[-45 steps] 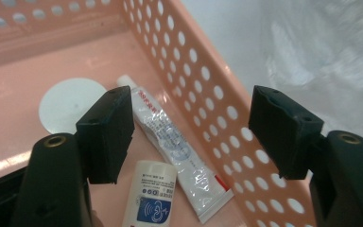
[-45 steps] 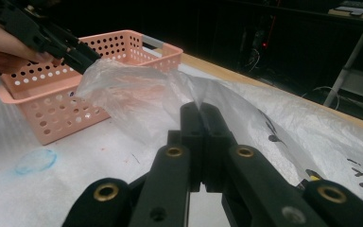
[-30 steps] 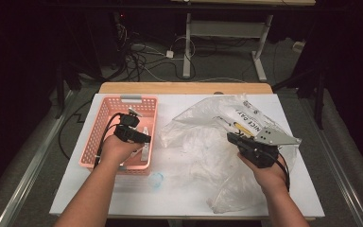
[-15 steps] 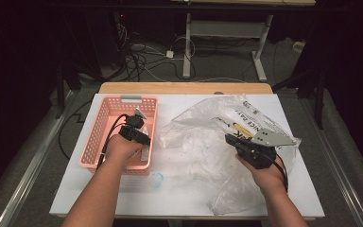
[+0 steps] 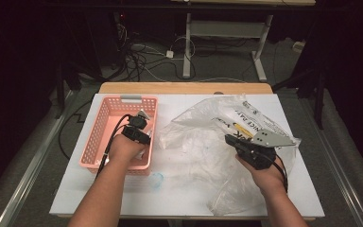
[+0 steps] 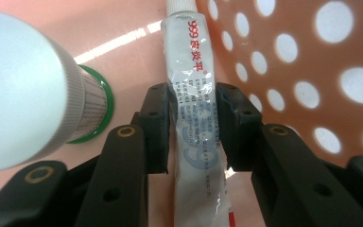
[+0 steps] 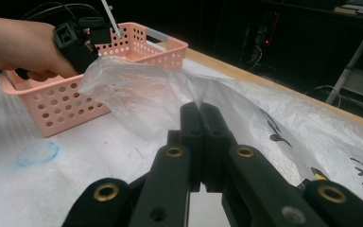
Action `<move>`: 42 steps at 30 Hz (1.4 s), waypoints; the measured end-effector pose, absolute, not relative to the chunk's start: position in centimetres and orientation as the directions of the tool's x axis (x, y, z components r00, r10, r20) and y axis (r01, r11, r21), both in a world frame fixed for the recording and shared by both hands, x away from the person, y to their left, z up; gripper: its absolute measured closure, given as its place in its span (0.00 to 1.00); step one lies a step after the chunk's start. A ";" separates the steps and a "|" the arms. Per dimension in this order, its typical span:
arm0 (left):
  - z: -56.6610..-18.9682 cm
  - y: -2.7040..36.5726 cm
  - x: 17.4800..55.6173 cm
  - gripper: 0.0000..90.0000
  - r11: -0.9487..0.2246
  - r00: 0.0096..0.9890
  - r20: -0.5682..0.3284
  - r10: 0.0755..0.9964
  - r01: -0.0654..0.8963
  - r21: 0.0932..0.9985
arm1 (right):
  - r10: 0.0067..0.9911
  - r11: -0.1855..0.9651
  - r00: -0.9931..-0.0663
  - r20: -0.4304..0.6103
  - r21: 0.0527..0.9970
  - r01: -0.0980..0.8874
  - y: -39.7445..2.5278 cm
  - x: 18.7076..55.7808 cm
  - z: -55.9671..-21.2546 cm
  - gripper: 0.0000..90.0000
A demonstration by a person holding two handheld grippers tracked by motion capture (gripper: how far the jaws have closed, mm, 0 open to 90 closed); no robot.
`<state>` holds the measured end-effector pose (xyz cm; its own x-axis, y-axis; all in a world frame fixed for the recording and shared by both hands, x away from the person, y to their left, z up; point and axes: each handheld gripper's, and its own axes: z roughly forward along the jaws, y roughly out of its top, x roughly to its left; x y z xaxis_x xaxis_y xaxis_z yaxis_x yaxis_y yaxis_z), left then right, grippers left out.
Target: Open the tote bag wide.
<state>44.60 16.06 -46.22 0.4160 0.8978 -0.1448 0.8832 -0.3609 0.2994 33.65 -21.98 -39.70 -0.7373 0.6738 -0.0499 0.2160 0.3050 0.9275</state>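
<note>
A pink perforated basket (image 5: 101, 127) stands at the table's left. My left gripper (image 5: 139, 130) reaches down into it. In the left gripper view its jaws (image 6: 192, 101) press both sides of a white ointment tube (image 6: 191, 61) with red print, which lies along the basket floor by the holed wall (image 6: 283, 56). A white-capped bottle (image 6: 23, 85) stands just left of the tube. My right gripper (image 5: 231, 140) is shut on a fold of the clear plastic bag (image 5: 208, 137). That gripper (image 7: 201, 111) lifts the film (image 7: 137, 90) into a peak.
The crumpled bag spreads over the table's right half, with printed lettering at its far side. A faint blue ring mark (image 5: 157, 179) lies on the white tabletop in front of the basket. Cables and desk legs are on the floor beyond the table.
My left hand has shifted slightly over the basket's near right corner. The right gripper has stayed where it was, pinching the bag.
</note>
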 end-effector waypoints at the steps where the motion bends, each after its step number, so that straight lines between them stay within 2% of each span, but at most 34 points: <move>1: -46.2 16.1 44.6 0.73 -0.357 0.413 -0.147 0.899 0.884 0.301 | 0.674 0.304 -0.737 -0.049 0.927 0.217 -22.0 33.6 -39.7 1.00; 18: -45.8 16.5 44.6 0.77 -0.323 0.381 -0.150 0.912 0.895 0.307 | 0.677 0.303 -0.734 -0.052 0.929 0.214 -22.1 33.6 -39.6 1.00; 42: -43.7 16.9 42.9 0.77 -0.316 0.403 -0.131 0.906 0.849 0.423 | 0.674 0.308 -0.736 -0.061 0.929 0.205 -22.0 33.4 -39.5 1.00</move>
